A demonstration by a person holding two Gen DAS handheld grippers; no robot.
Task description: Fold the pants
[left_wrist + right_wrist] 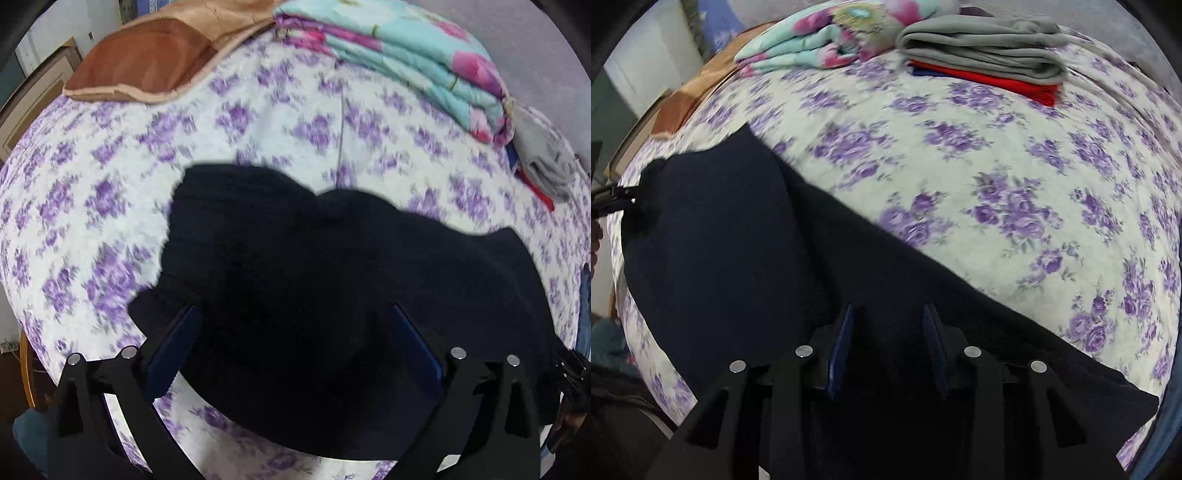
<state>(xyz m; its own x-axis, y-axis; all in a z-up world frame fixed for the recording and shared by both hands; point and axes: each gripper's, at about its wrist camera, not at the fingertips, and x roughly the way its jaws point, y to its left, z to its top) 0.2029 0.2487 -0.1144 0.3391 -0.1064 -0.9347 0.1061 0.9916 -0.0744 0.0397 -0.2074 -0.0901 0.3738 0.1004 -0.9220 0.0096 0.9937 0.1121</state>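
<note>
The pants [314, 295] are spread dark & bunched on the bed [110, 206]. The left gripper [295, 339] is held wide open above them. The right gripper [888, 343] is half open, w/ nothing pinched. Edges should be grabbed evenly & pulled flat.

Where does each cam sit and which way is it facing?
Left wrist: on the left gripper, angled steeply down at the dark pants on the floral bedspread; its jaws stand wide.
Right wrist: on the right gripper, same downward tilt; jaws narrower, over the pants.
Shared: pants, bedspread, folded floral quilt, grey garment.
</note>
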